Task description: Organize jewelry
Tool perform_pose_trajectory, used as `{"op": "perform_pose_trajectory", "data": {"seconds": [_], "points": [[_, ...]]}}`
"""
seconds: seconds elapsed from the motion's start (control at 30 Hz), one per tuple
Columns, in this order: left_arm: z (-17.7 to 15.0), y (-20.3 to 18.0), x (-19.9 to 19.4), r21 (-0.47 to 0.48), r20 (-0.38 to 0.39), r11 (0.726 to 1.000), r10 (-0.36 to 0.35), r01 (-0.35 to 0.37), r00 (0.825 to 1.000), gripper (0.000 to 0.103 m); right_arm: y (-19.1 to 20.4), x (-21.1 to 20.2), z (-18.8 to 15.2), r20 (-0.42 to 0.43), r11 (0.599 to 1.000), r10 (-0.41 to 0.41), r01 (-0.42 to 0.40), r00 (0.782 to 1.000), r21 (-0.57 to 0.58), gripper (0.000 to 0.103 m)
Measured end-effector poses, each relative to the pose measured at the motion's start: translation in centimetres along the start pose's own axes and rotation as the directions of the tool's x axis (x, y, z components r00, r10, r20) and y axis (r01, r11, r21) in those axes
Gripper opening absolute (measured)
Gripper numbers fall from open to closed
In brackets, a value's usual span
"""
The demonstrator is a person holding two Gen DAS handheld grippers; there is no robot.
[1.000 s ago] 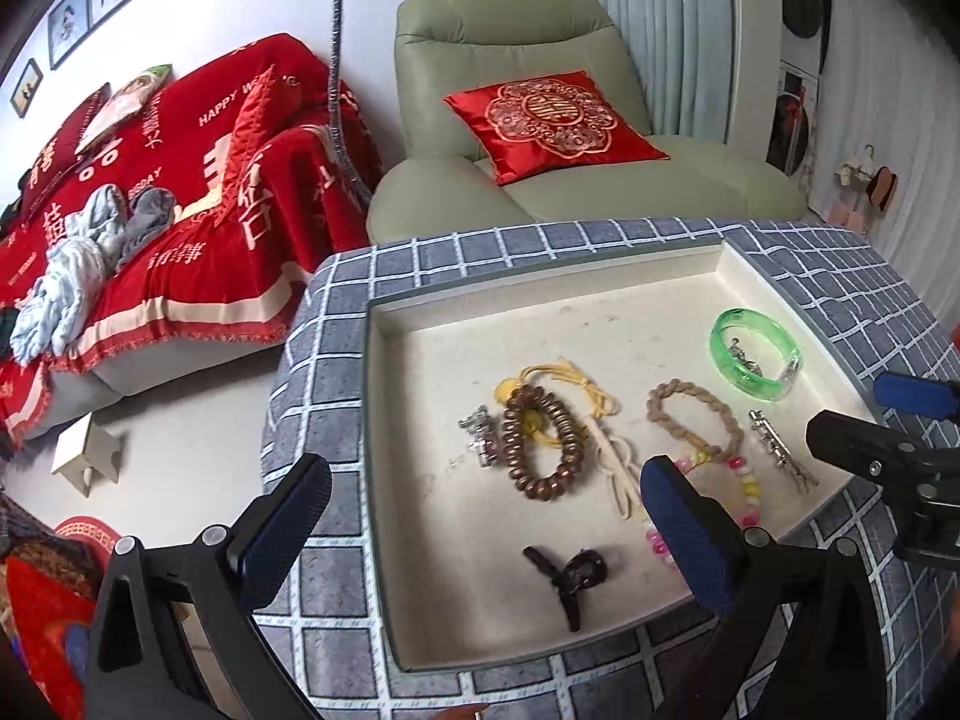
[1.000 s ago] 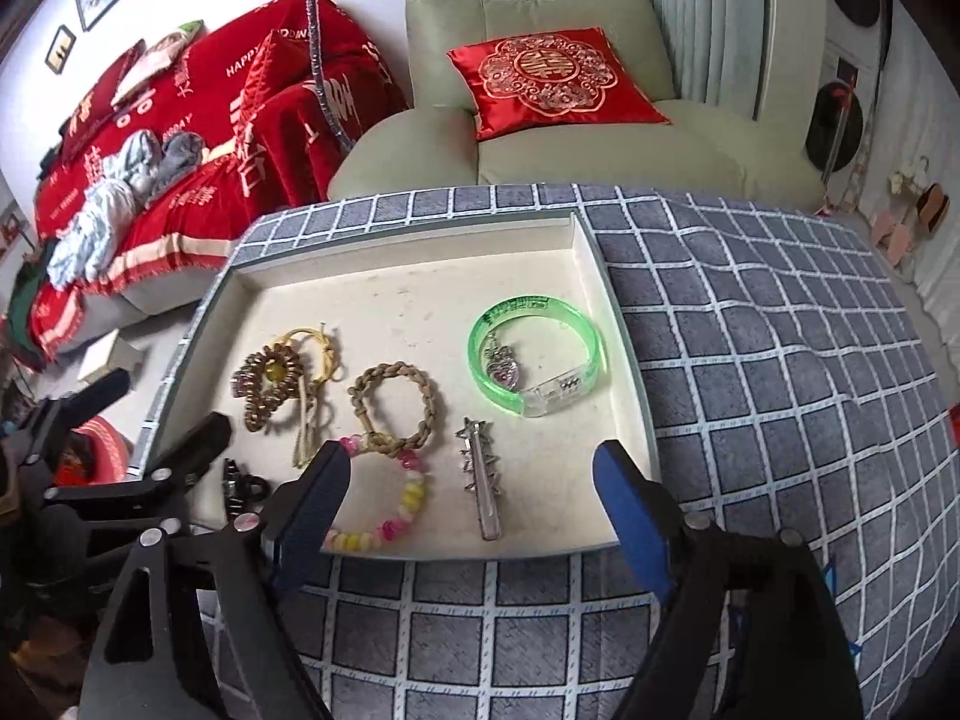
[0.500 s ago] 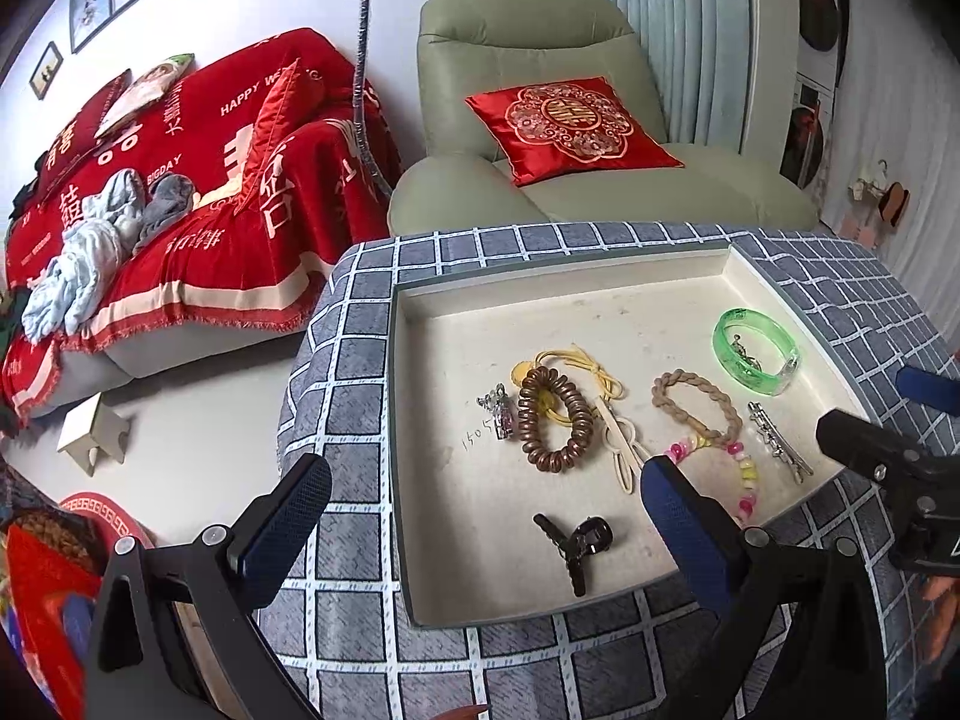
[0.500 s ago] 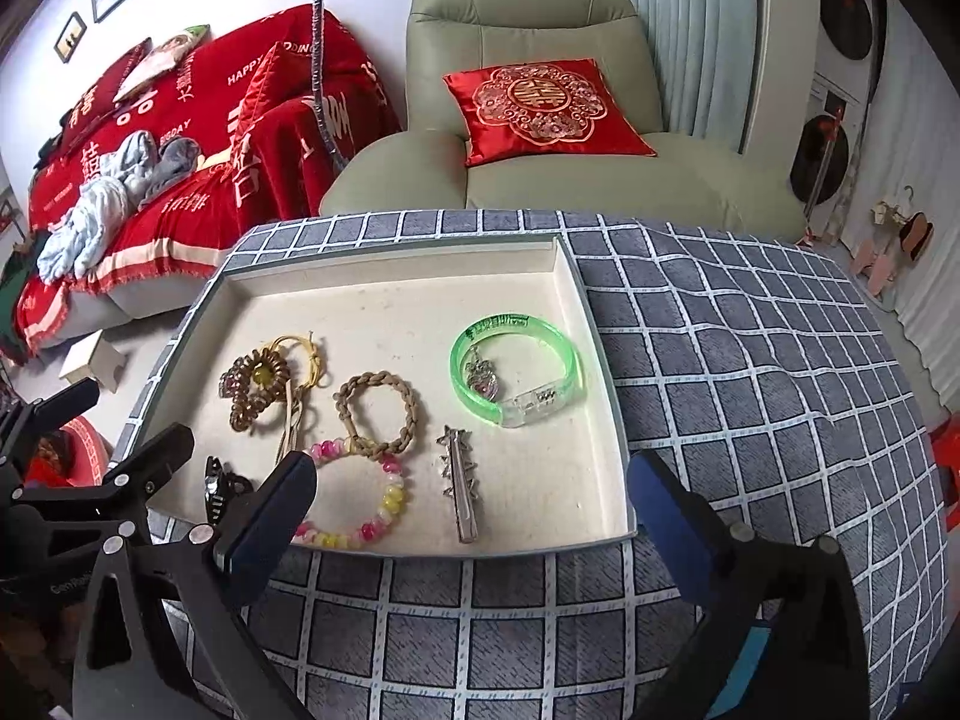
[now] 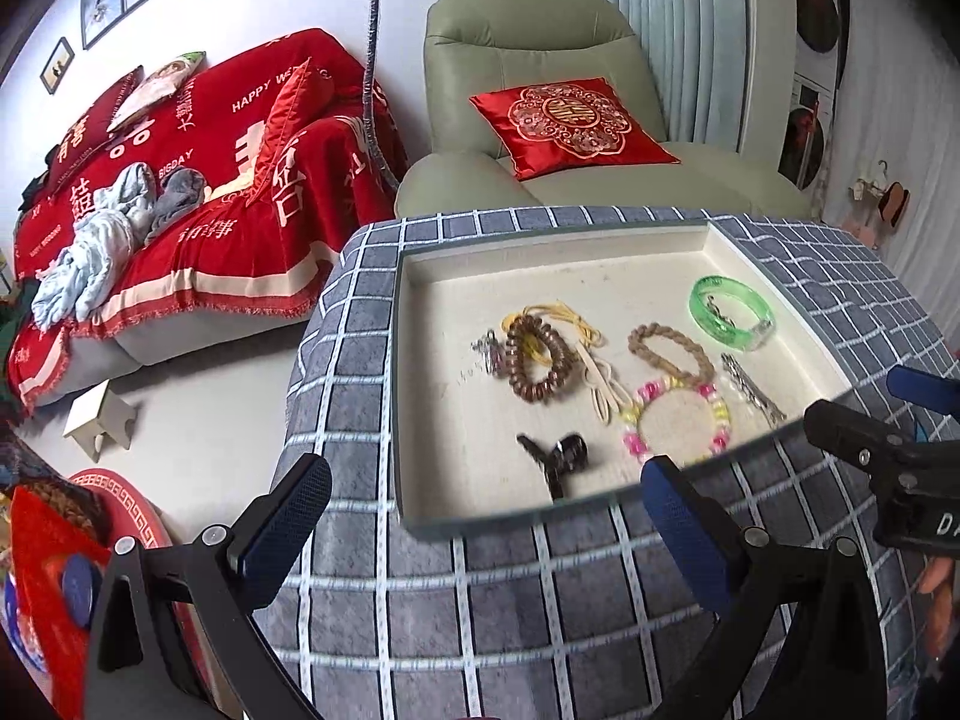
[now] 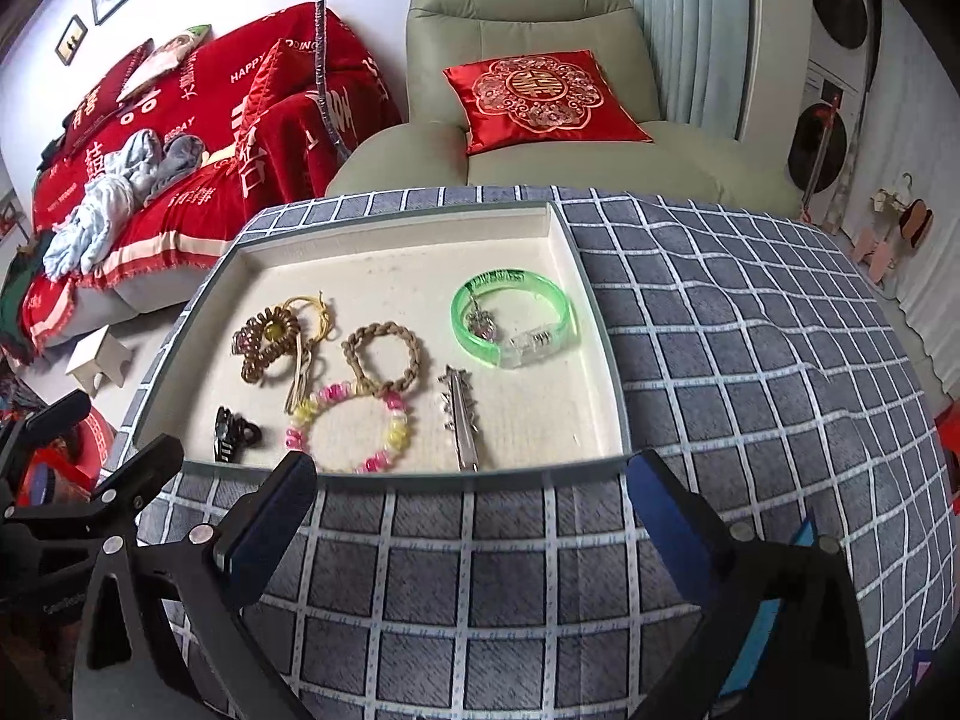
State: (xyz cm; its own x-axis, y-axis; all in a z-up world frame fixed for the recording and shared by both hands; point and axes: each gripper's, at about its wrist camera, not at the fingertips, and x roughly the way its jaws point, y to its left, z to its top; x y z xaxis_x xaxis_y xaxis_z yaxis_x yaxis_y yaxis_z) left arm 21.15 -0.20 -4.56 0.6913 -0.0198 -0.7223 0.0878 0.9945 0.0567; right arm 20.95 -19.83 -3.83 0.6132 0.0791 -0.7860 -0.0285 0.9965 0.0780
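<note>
A cream-lined tray (image 5: 408,360) (image 6: 594,312) lies on the checked tablecloth. In it are a green bangle (image 5: 701,309) (image 6: 461,318), a brown bead bracelet (image 5: 519,366) (image 6: 264,354), a braided bracelet (image 5: 645,342) (image 6: 354,354), a pink and yellow bead bracelet (image 5: 633,441) (image 6: 399,426), a silver hair clip (image 5: 750,381) (image 6: 459,414) and a black claw clip (image 5: 555,459) (image 6: 231,432). My left gripper (image 5: 480,510) is open and empty, above the cloth in front of the tray's near left corner. My right gripper (image 6: 471,504) is open wide and empty, in front of the tray's near right part.
The table's checked cloth (image 6: 750,360) stretches to the right of the tray. Behind the table stand a green armchair (image 5: 528,42) with a red cushion (image 5: 570,120) and a sofa under a red throw (image 5: 210,180). A small stool (image 5: 99,420) sits on the floor at left.
Both grippers have drawn back from the tray, whose near edge now lies beyond the fingertips. The right jaws have spread wider. The jewelry has not moved.
</note>
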Motion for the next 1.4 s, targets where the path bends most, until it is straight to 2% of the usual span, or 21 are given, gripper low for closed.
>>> {"op": "perform_pose_trajectory", "data": {"seconds": [0.4,0.8,1.13,1.4], "points": [[-3.5,-0.1,-1.7,-0.037,-0.02,0.999,0.0,-0.001,1.0,0.103,-0.1,-2.3,-3.0,0.02,1.0,-0.012,0.012,1.0,0.014,0.103],[-7.8,-0.3,-3.5,-0.096,-0.011,0.995,0.029,-0.03,1.0,0.103,0.2,-5.0,-6.5,0.104,0.997,-0.08,0.078,0.991,0.018,0.103],[-8.1,-0.1,-6.2,-0.115,0.057,0.992,0.064,-0.057,0.996,0.103,1.0,-6.7,-8.1,0.138,0.995,-0.095,0.098,0.986,-0.011,0.103],[-8.0,0.2,-7.1,-0.122,0.069,0.991,0.071,-0.063,0.995,0.103,1.1,-7.6,-8.3,0.154,0.994,-0.106,0.11,0.982,-0.019,0.103]]}}
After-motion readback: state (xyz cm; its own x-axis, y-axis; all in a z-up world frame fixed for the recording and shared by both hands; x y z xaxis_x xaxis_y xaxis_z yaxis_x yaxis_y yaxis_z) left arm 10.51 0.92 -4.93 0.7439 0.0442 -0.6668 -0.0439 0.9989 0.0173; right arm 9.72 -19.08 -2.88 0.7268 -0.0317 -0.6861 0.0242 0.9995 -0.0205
